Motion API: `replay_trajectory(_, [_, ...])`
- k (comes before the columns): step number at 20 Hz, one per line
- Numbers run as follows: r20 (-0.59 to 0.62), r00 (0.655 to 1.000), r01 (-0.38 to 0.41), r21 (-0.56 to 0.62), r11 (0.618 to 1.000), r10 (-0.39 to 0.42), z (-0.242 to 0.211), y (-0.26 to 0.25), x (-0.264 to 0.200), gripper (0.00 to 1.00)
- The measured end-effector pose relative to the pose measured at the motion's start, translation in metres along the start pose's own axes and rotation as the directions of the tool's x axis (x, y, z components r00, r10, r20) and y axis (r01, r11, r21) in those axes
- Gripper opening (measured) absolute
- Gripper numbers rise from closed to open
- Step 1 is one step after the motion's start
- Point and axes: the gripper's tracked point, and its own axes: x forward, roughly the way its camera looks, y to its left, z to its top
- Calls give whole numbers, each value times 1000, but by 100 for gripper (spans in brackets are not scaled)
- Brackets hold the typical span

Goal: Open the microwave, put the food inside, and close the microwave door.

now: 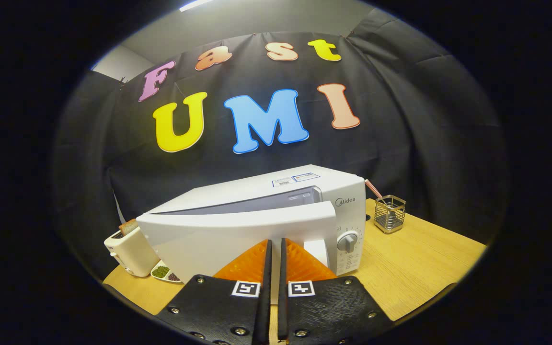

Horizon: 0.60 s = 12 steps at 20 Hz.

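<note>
Gripper view: gripper (274,245) fingers pressed together, nothing between them, tips at the microwave (257,215) door (228,239), which stands slightly ajar. Toaster (130,251) and a food plate (166,273) beside the microwave; mesh holder (389,213) on wooden surface (419,268).

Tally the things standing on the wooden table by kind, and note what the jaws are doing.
Microwave: 1, door ajar
Toaster: 1, with bread in it
Dish of food: 1, beside the toaster
Wire holder: 1, with a straw
Total: 4
The gripper has its jaws nearly together with nothing between them, just before the microwave door.
</note>
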Motion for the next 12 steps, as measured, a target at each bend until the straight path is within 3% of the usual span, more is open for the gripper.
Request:
replay_trajectory(6, [11,1000,-20,-60,998,21,7,-9,41,7])
replay_trajectory(12, [38,999,-35,-103,994,39,11,-7,50,9])
